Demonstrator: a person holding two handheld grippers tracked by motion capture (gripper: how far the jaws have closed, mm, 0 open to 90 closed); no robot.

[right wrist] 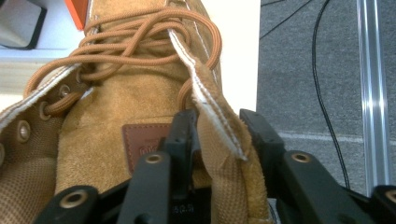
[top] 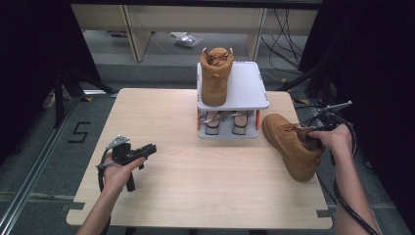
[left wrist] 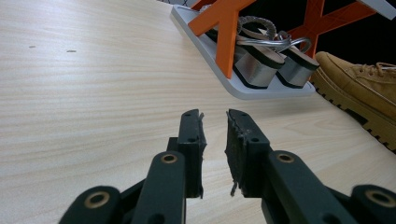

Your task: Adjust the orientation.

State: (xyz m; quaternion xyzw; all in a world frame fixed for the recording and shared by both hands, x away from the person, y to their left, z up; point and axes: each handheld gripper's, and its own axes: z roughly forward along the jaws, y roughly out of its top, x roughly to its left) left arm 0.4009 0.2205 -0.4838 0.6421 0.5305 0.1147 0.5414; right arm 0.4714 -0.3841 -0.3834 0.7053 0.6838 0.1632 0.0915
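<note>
My right claw (right wrist: 217,135) clamping boot (top: 291,143) collar on desk (top: 195,186); other boot (top: 215,73) already sitting atop rack (top: 249,90). My left claw (left wrist: 215,128) idling, parted, empty. Lifting, racking remaining.

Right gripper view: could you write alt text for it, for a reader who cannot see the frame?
The right gripper's two black jaws straddle the upright collar edge of a tan suede boot, pads against the fabric. Tan laces cross above a small brown leather patch on the boot's tongue. Grey floor with a black cable lies to the right.
</note>
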